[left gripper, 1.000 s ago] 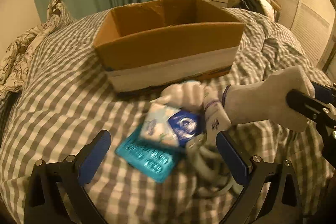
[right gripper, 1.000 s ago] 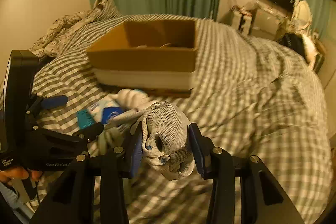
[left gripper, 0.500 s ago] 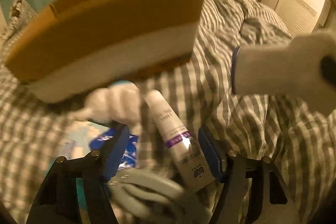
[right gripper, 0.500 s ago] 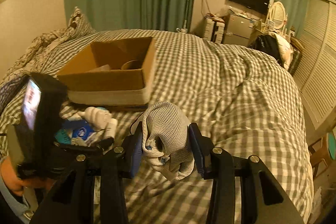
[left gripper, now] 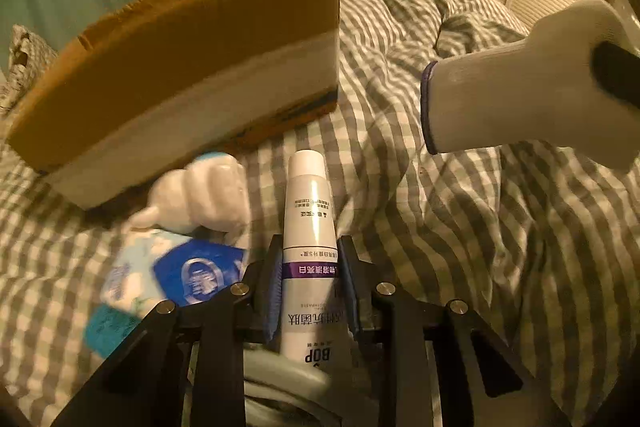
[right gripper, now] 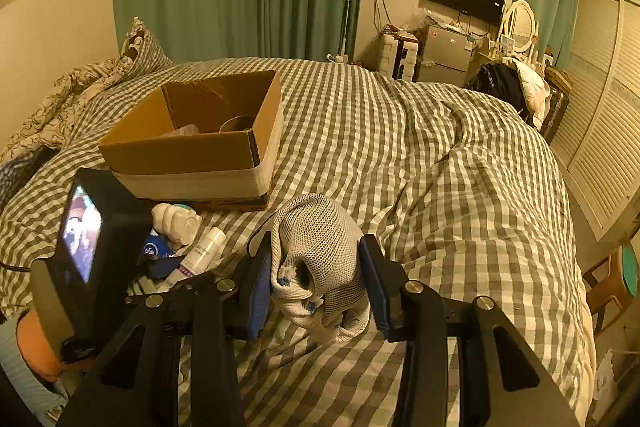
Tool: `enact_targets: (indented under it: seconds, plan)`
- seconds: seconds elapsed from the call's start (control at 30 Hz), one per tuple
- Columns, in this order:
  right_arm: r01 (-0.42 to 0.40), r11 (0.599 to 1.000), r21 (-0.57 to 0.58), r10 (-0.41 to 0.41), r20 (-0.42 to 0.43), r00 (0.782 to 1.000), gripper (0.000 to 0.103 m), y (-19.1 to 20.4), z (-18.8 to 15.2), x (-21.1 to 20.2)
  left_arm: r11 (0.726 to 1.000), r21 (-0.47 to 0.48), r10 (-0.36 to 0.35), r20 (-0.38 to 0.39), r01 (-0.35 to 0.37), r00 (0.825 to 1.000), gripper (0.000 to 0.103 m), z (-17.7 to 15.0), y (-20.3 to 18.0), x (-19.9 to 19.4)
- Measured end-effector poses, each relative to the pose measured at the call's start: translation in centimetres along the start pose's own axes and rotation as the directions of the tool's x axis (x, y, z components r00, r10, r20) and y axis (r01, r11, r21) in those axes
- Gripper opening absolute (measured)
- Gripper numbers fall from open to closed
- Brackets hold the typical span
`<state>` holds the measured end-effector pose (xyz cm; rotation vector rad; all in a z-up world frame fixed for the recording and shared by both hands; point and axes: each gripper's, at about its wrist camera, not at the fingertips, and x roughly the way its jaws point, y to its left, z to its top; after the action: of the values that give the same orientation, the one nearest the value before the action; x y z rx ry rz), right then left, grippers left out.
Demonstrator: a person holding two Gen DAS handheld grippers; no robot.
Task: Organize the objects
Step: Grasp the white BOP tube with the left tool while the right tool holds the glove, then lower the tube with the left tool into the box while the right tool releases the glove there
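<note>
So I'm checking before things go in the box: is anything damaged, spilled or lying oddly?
Nothing looks damaged or spilled. The left gripper is shut on the white tube, the right gripper holds a knit glove, and the cardboard box sits upright on the bed.

**Left jaws now clamped on tube**

Left gripper [left gripper: 308, 283] went from wide open over the pile to closed on the white tube [left gripper: 308, 227], pads pressing both sides. Its view moved in low: cardboard box [left gripper: 180, 75] looms larger. Right view swung; box [right gripper: 200, 135] now sits further left, more room visible.
</note>
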<state>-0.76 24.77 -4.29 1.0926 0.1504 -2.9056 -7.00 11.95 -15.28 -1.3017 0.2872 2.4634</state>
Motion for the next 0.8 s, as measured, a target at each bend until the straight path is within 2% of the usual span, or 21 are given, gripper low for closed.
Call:
enact_targets:
  seconds: [0.1,0.17,0.27,0.4,0.5,0.8]
  plan:
    - [0.003,1.000,-0.007,-0.002,0.023,1.000,0.041,0.3,0.4,-1.1,1.000,0.004,0.007,0.040,-0.007,0.999,0.026,0.2,0.2,-1.8]
    - [0.003,1.000,-0.011,-0.002,0.040,0.999,0.041,0.5,0.6,-1.9,1.000,-0.023,0.022,0.106,-0.019,0.994,0.026,0.4,0.7,-3.8]
    - [0.000,1.000,-0.021,0.002,0.069,0.998,0.041,1.0,1.3,-3.4,0.999,-0.046,0.019,0.155,-0.012,0.988,0.026,1.1,1.4,-5.8]
    - [-0.009,0.999,-0.042,0.014,0.113,0.994,0.041,1.7,2.2,-5.2,0.998,-0.066,0.023,0.226,-0.008,0.974,0.026,1.9,2.5,-8.9]
    - [-0.012,0.998,-0.055,0.019,0.140,0.990,0.041,2.1,3.1,-6.2,0.996,-0.085,0.031,0.288,-0.006,0.957,0.026,2.9,3.4,-10.9]
    - [-0.033,0.988,-0.148,0.064,0.209,0.976,0.041,4.9,7.5,-5.4,0.993,-0.099,0.093,0.360,-0.062,0.928,0.026,7.6,6.3,-14.3]
